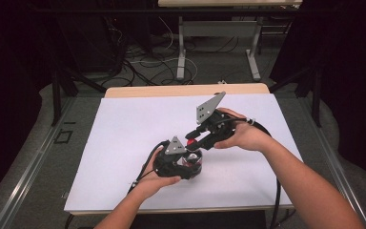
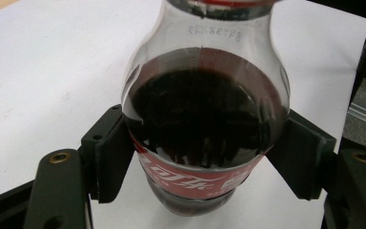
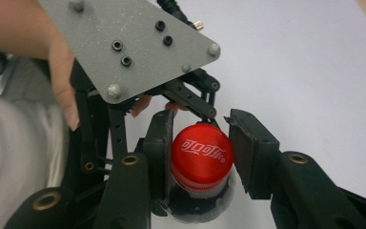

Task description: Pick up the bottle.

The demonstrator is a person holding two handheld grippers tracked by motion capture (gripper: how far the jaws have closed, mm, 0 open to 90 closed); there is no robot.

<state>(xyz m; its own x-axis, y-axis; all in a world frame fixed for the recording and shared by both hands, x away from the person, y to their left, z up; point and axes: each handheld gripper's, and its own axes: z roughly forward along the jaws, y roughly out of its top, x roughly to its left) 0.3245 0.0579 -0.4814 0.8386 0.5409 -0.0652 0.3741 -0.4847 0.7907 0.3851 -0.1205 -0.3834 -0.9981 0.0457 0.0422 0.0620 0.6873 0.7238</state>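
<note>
A clear cola bottle (image 2: 205,119) with dark drink and a red label stands on the white sheet (image 1: 124,129). My left gripper (image 2: 204,160) is shut on its body, one pad (image 2: 110,155) pressing each side at label height. In the high view that gripper (image 1: 188,163) sits near the sheet's middle front with the bottle (image 1: 194,157) in it. My right gripper (image 3: 199,143) comes in from above right, its jaws shut on the red cap (image 3: 201,157). From the high view, the right gripper (image 1: 195,140) tilts down over the bottle top.
The left gripper's grey three-cornered plate (image 3: 124,43) and the hand holding it (image 3: 62,81) crowd the left of the right gripper view. The wooden table's far edge (image 1: 186,89) lies behind the sheet. Cables and table legs (image 1: 181,57) stand on the floor beyond.
</note>
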